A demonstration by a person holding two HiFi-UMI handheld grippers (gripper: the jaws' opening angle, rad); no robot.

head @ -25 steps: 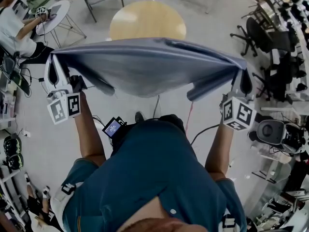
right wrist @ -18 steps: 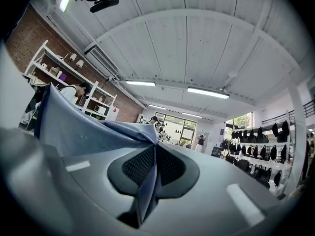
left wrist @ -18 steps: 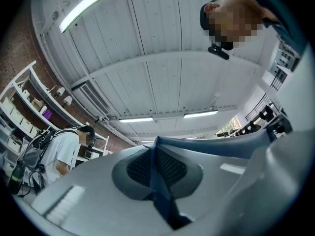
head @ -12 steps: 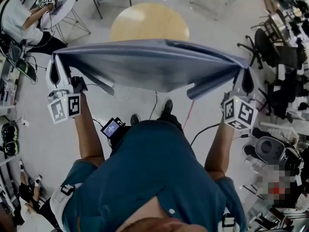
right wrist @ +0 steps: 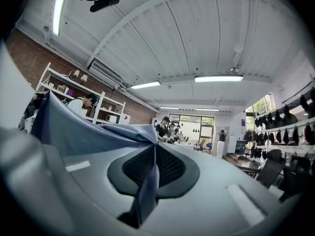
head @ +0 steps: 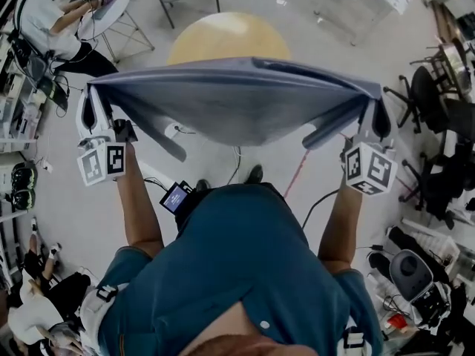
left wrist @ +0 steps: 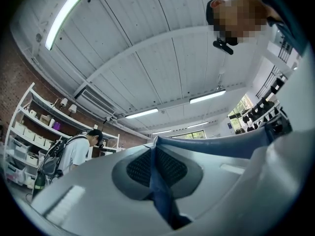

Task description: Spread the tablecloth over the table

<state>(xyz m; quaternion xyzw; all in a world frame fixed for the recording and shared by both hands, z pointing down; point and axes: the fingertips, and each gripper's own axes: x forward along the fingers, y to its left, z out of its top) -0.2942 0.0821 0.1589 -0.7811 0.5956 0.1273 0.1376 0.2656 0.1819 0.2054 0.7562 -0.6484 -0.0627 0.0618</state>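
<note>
The grey-blue tablecloth (head: 230,102) hangs in the air, stretched wide between the two tools in front of the person. Its upper edge is drawn nearly straight from corner to corner and its middle sags in a broad curve below. The left tool (head: 90,93) has its jaws pressed together on the cloth's left corner. In the left gripper view a thin fold of blue fabric runs down between the two dark ribbed pads (left wrist: 140,168), and the rest of the cloth leads off to the right. The right tool (head: 375,108) pinches the opposite corner in the same way, with a fold caught between its pads and the rest of the cloth spreading to the left in the right gripper view. A loose flap of cloth droops beside each tool. The round wooden worktop (head: 226,39) stands beyond the cloth on the pale floor (head: 67,221), its near side hidden behind the cloth's upper edge. The cloth appears to be held clear of it rather than touching, though the steep head view makes that hard to judge. The person's blue shirt (head: 237,273) fills the lower part of the head view, with a small lit screen (head: 176,196) at the waist. A seated person (head: 44,24) is at the upper left, and dark office chairs (head: 438,102) stand at the right
</note>
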